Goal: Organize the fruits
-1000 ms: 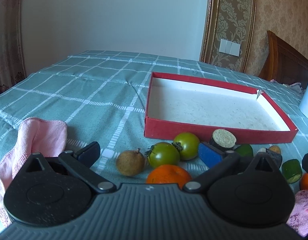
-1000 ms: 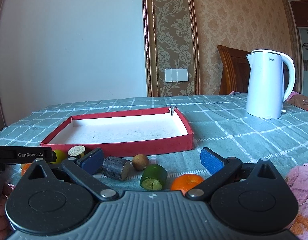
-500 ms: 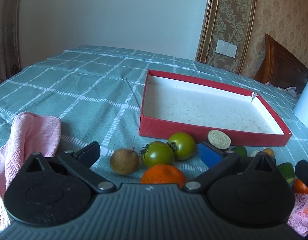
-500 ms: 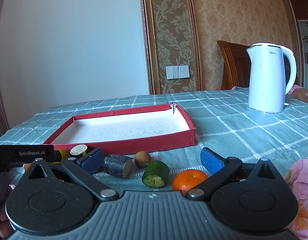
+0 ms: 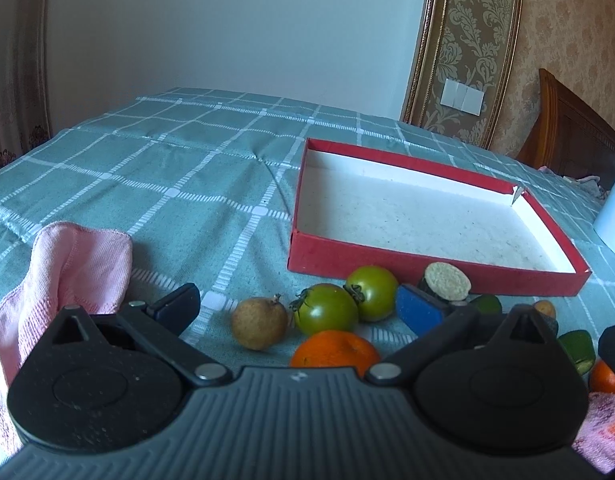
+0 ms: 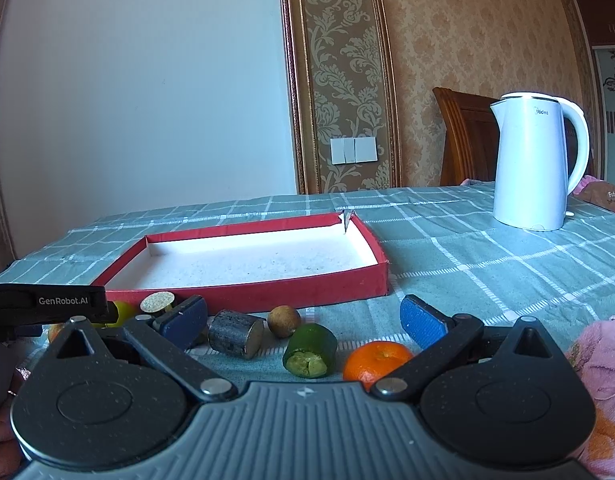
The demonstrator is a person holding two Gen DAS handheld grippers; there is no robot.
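On my left wrist camera, my left gripper (image 5: 297, 306) stands wide apart, holding nothing, low over the teal checked tablecloth (image 5: 179, 168). Between its blue-padded fingers (image 5: 417, 310) I see a small brown round longan (image 5: 259, 323), two green tomatoes with stems (image 5: 327, 309) touching each other, and a round orange mandarin (image 5: 334, 353) nearest the lens. Just behind the right finger a dark cylinder with a pale cut top (image 5: 443, 280) stands upright, close to the front wall of the shallow red cardboard tray with a white inside (image 5: 387, 256). The tray holds no fruit. A pink knitted cloth (image 5: 73, 264) lies bunched at the left. At the far right edge I make out a green cut piece (image 5: 577, 344) and part of a second orange fruit (image 5: 605, 378).

On my right wrist camera, my right gripper (image 6: 303, 320) is also spread wide and empty. Between its fingers lie a dark grey cylinder on its side (image 6: 235, 334), a small brown round fruit (image 6: 283, 321) just beside it, a green chunk with a ragged cut face (image 6: 311, 350) and an orange mandarin with a green stalk (image 6: 377, 362), all on the cloth in front of the same red tray (image 6: 307, 290). A white electric kettle (image 6: 533, 160) stands well apart to the right. The black body of the other gripper, marked GenRobot.AI (image 6: 47, 304), shows at the left edge.
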